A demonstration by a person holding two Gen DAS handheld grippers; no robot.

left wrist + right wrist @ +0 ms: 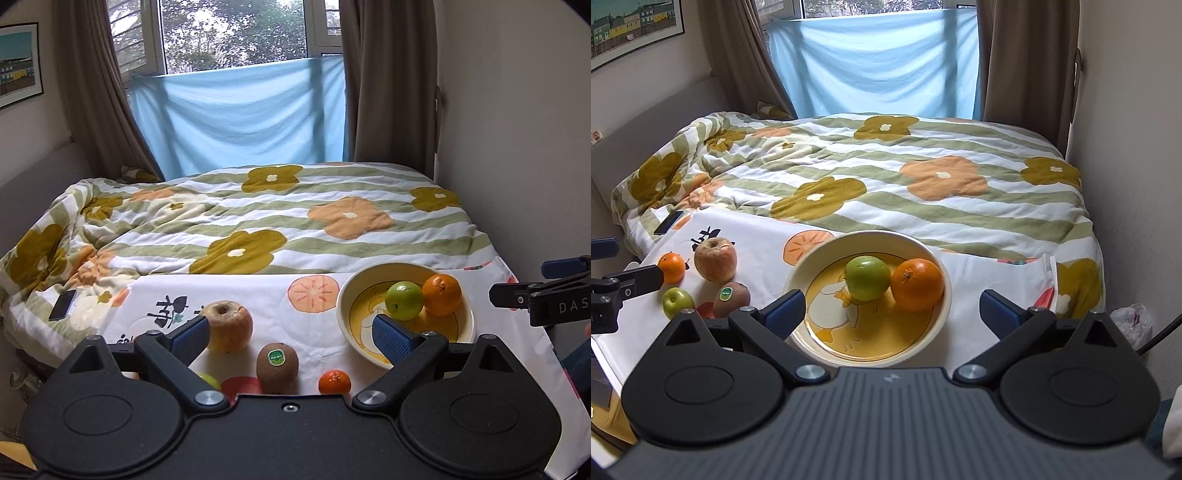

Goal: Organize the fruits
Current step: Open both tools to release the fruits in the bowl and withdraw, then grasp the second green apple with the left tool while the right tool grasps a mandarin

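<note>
Kiwi (277, 368) between open left gripper (291, 338) fingers (untouched).

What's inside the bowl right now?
A green apple and a large orange sit side by side in the bowl, over a printed duck design. The fruit hides part of the bowl's floor.

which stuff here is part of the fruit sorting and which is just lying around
Part of the job:
bowl
green apple and orange in the bowl
red apple
kiwi
small green apple
mandarin

Just lying about:
phone
quilt
plastic bag
</note>
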